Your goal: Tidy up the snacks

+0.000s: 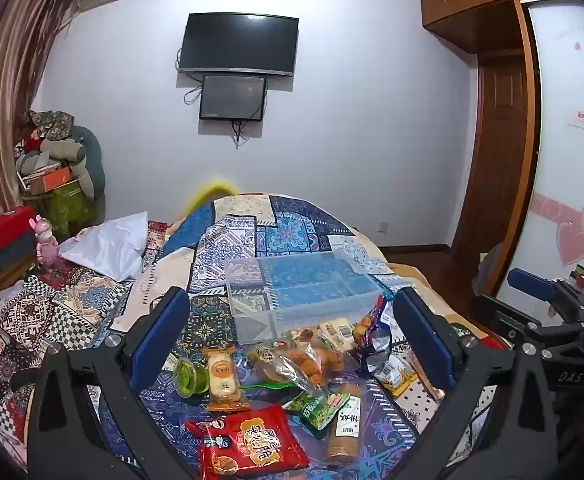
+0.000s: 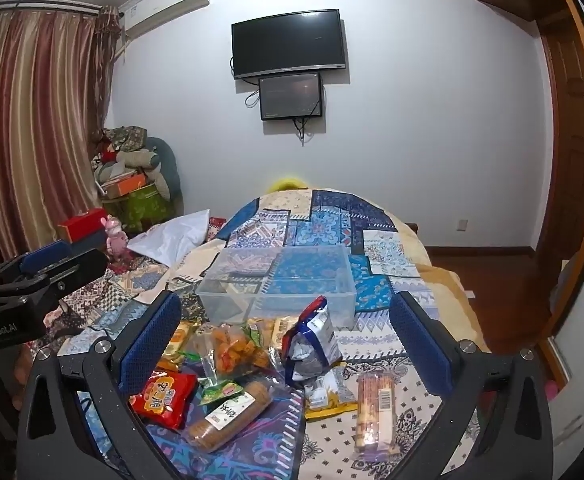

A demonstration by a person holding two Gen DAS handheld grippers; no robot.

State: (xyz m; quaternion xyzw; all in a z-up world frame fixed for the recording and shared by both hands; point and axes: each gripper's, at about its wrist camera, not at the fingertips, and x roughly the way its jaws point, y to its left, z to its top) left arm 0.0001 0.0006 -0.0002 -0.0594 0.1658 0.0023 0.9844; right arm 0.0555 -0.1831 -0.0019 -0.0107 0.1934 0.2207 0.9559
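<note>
Several snack packs lie in a pile on the patterned bedspread [image 1: 252, 232]. Among them are a red packet [image 1: 248, 444] [image 2: 164, 398], a green jelly cup [image 1: 190, 378], a bag of orange snacks [image 1: 311, 360] [image 2: 232, 346], a blue and white bag [image 2: 311, 340] and a long biscuit roll [image 2: 232, 416]. An empty clear plastic box [image 1: 299, 292] [image 2: 280, 284] stands just behind the pile. My left gripper [image 1: 292, 340] is open above the pile, holding nothing. My right gripper [image 2: 288, 340] is open above the pile too, holding nothing.
A white pillow [image 1: 108, 246] lies at the bed's left. A pink toy [image 1: 46, 246] and red box [image 1: 8, 222] stand on a side table. Clutter is stacked in the far left corner [image 2: 132, 176]. A wardrobe and door [image 1: 499, 120] stand at the right.
</note>
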